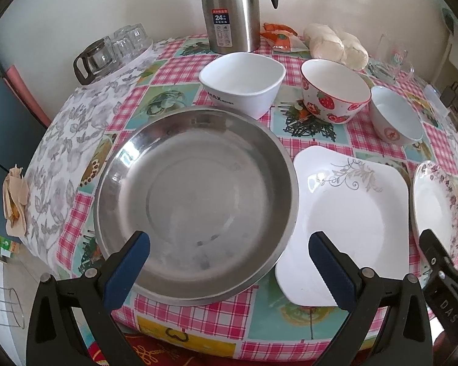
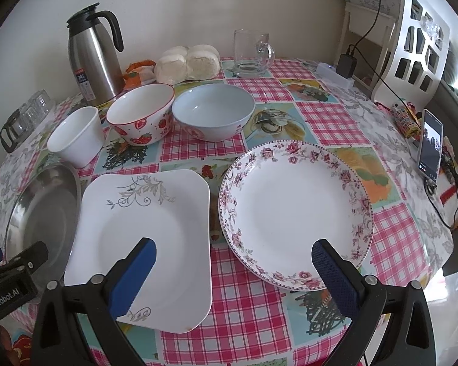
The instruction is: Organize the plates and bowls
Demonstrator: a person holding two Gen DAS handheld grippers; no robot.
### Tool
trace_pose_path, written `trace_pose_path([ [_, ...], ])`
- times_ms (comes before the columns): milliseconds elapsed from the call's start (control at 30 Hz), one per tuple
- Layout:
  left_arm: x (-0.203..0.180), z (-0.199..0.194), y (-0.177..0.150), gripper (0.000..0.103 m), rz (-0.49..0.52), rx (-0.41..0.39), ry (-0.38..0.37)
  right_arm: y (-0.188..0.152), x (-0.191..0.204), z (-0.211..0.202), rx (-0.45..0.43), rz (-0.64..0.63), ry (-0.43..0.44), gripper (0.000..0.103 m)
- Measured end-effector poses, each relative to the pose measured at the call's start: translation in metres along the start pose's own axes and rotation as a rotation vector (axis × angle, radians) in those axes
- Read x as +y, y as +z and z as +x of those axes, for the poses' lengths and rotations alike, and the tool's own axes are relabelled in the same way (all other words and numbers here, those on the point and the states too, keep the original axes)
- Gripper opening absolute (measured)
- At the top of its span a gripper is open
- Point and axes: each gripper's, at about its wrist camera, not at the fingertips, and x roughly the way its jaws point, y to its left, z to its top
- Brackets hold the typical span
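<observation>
While both grippers gape wide and empty, the left gripper (image 1: 229, 263) hangs nearest the steel pan (image 1: 195, 204) — the square plate (image 2: 143, 238) lies just right of it, under the right gripper (image 2: 233, 263).

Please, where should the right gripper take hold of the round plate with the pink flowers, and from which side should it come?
Probably by the near rim of the floral plate, coming in low from the table's front edge. The plate lies flat, so only its thin raised rim offers a pinch. The right gripper has its jaws open, and the near side is free; the square plate lies on its left.
</observation>
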Motion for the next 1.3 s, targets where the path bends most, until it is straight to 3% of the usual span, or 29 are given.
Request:
trace_pose_path([
  [300,-0.006,-0.002,-0.001,0.103,-0.036,0.017,-0.015,0.0,-0.001,0.0,0.003,0.003,0.005,0.103],
  [667,-0.013,-0.003,-0.004,0.103,0.01,0.014,0.012,0.001,-0.006,0.0,0.006,0.023,0.007,0.103],
  [1300,-0.014,0.005,-0.005,0.103,0.016,0.048,-0.021,-0.001,-0.004,0.003,0.023,0.018,0.001,0.103],
])
